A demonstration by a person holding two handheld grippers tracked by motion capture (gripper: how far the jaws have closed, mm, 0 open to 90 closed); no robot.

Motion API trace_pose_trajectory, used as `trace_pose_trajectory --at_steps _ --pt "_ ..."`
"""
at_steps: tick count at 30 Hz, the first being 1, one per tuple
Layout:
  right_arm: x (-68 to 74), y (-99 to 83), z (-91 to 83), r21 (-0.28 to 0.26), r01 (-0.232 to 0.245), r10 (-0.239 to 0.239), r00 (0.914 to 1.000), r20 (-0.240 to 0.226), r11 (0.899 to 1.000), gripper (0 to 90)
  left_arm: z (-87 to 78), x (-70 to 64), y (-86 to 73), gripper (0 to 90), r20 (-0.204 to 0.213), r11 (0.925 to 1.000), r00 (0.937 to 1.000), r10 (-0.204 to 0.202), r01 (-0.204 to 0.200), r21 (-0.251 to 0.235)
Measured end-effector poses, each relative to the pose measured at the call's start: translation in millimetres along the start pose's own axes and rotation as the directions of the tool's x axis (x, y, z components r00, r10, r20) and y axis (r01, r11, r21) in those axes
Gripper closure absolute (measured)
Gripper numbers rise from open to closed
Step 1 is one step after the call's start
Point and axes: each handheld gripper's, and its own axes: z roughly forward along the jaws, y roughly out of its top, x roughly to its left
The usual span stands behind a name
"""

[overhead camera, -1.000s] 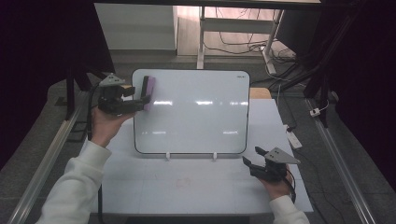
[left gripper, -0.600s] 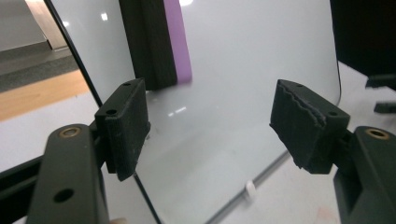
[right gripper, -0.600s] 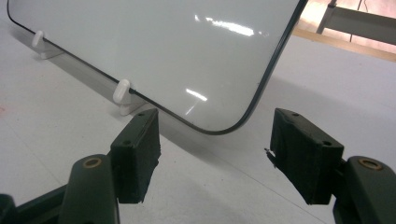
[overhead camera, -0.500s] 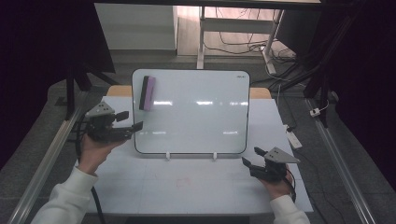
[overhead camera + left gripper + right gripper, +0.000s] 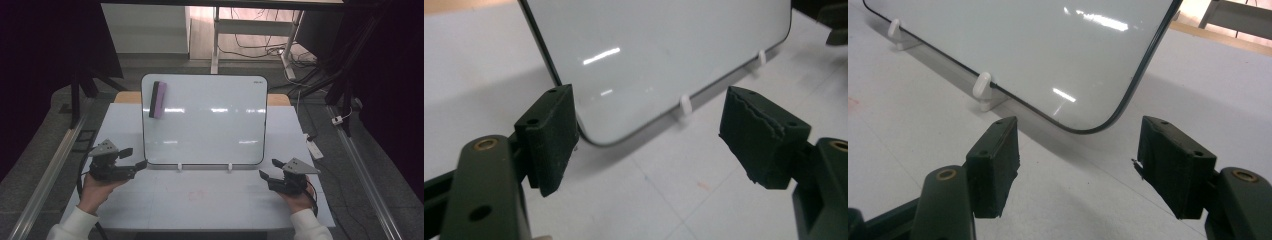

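High view: eraser [image 5: 158,99] stuck on whiteboard [image 5: 210,125] upper left corner. Left tongs [image 5: 134,159] and right tongs [image 5: 266,174] agape, empty, low on desk [image 5: 200,200] by board's bottom corners. Wiping looks finished; next likely rest or regrasp eraser.

We count one whiteboard [image 5: 204,120] standing upright on the desk [image 5: 200,200]. One eraser [image 5: 158,99], purple with a black back, sticks to the board at its far left corner. Two small white feet hold the board up along its near edge: one foot [image 5: 180,166] toward the left and a second foot [image 5: 229,167] toward the right. We count two claws: one left claw [image 5: 131,159] near the board's near left corner and one right claw [image 5: 268,169] near its near right corner, each with two black jaws standing apart and nothing between them.
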Motion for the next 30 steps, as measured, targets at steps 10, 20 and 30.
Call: trace_pose_trajectory --at_steps 10,20,30 --pt "-0.9 -3.0 2.1 0.027 0.010 -0.010 0.9995 -0.029 1.000 32.2 8.6 2.1 -37.3 22.1 0.010 0.9987 0.9996 -0.026 0.026 0.043" --pt "-0.5 -5.2 4.3 0.058 0.025 -0.023 0.9987 -0.046 0.998 31.9 9.3 1.0 -43.4 21.1 0.008 0.9993 0.9999 -0.007 0.007 0.036" --pt "-0.2 -5.2 4.4 0.058 0.029 -0.026 0.9985 -0.048 0.998 31.7 10.7 -0.1 -43.2 21.0 0.005 0.9990 1.0000 0.000 0.000 0.045"
